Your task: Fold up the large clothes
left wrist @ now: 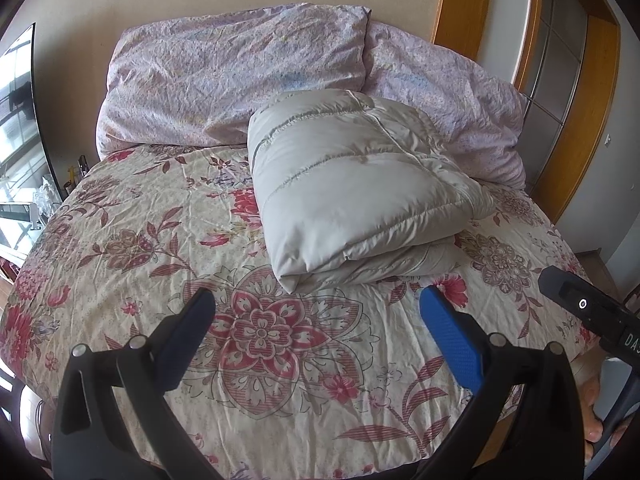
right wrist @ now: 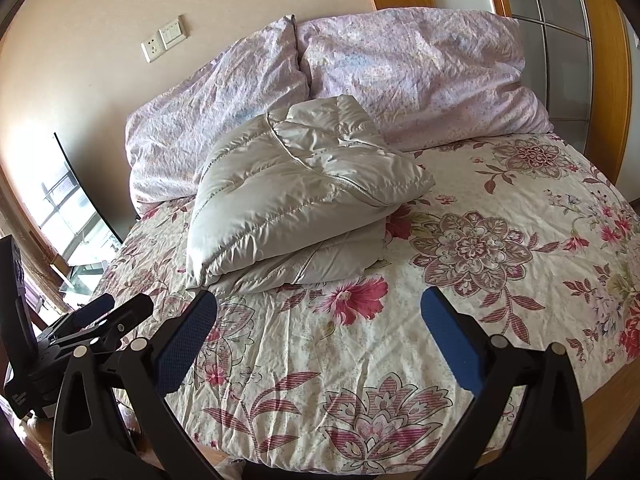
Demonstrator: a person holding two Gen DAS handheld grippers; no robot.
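Hovering over the floral bedspread (left wrist: 120, 240), I am holding both the left gripper (left wrist: 316, 332) and right gripper (right wrist: 318, 332) released and empty. A folded, puffy grey quilted jacket (left wrist: 352, 188) is lying near lilac pillows (left wrist: 224, 84). Partial lettering "DA" is showing on the right gripper's body.

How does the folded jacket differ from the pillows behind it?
The folded jacket is plain pale grey, quilted in stitched bands; the pillows are wrinkled lilac print. The jacket lies doubled over flat on the floral bedspread; the pillows lean against the wall. Both are soft, puffy and untouched by either hand-held gripper.
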